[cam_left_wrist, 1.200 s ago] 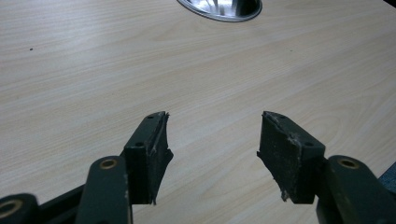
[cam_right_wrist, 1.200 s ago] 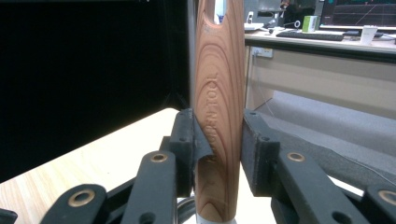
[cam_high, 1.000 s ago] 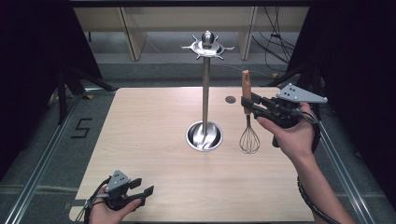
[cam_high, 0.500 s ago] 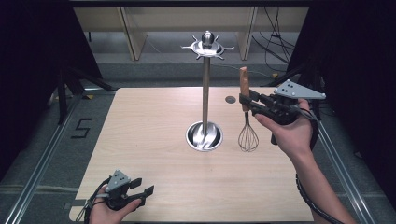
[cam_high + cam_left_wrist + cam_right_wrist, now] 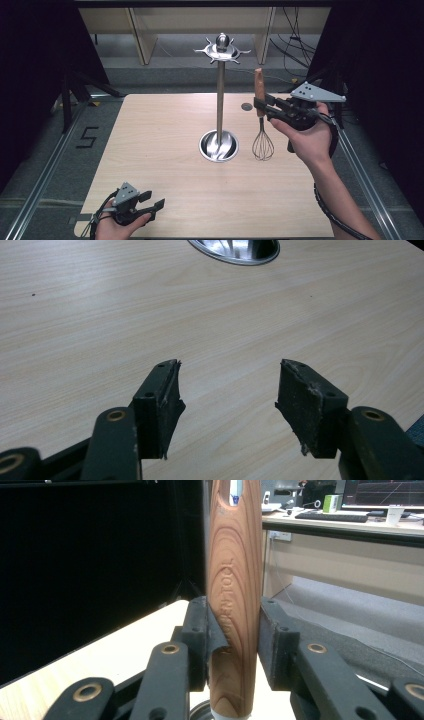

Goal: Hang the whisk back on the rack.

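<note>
A whisk with a wooden handle [image 5: 258, 85] and wire head [image 5: 262, 145] hangs upright above the table, just right of the metal utensil stand [image 5: 219, 90]. My right gripper [image 5: 260, 106] is shut on that handle; in the right gripper view the wooden handle [image 5: 234, 605] is clamped between both jaws. The stand has a round steel base [image 5: 218, 146] and hooks at its top [image 5: 222, 50]. My left gripper [image 5: 156, 205] rests open at the table's near left corner, nothing between its pads [image 5: 162, 400]. The steel base [image 5: 235, 247] shows at the top of the left gripper view.
The light wooden table [image 5: 150, 140] has a small dark round hole [image 5: 246, 106] near its far right. Metal rails run along both table sides. Shelving and cables stand behind the far edge.
My right gripper has lifted the whisk slightly and carried it a little left, toward the stand. The left gripper has not moved.
</note>
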